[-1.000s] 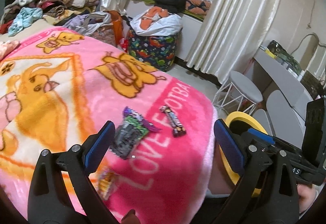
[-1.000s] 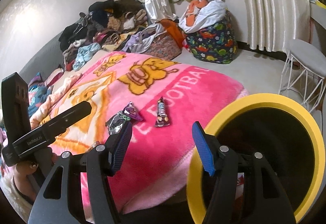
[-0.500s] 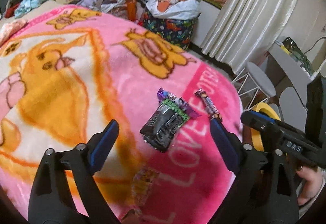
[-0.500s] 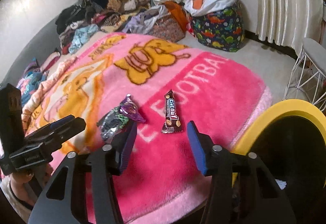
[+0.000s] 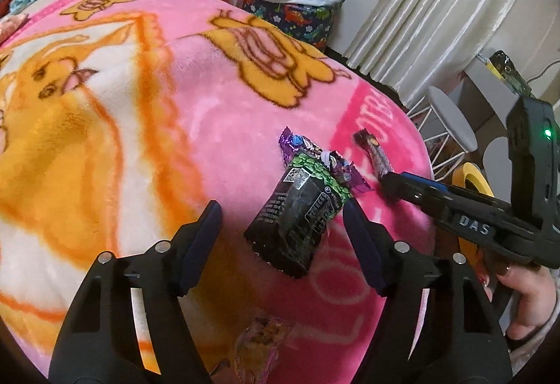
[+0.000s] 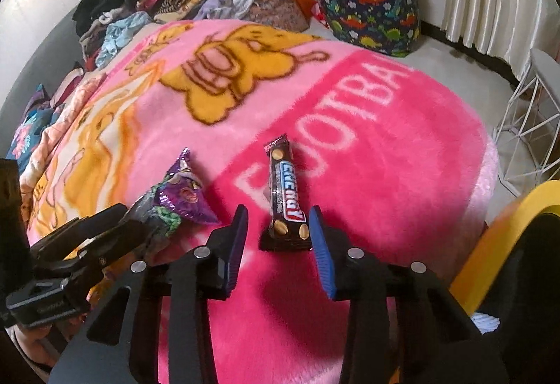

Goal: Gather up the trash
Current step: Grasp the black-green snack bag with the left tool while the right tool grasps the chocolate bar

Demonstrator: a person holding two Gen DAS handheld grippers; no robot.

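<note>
Lay on fuzzy pink fleece blanket (image 5: 217,125): crinkly black-green foil packet (image 5: 297,219), purple foil wrapper (image 5: 336,167) touching its far end, slim glossy brown candy bar (image 6: 284,198) to the right. Straddled packet with left gripper (image 5: 283,209): jaws fairly wide, just closing, right pad at packet's edge, left pad apart. Straddled bar's near end with right gripper (image 6: 278,233): jaws narrow, just closing; contact with right pad unclear. Blurred yellowish wrapper (image 5: 262,342) near bottom, hard to read. Yellow bin rim (image 6: 500,237) cut off far right.
</note>
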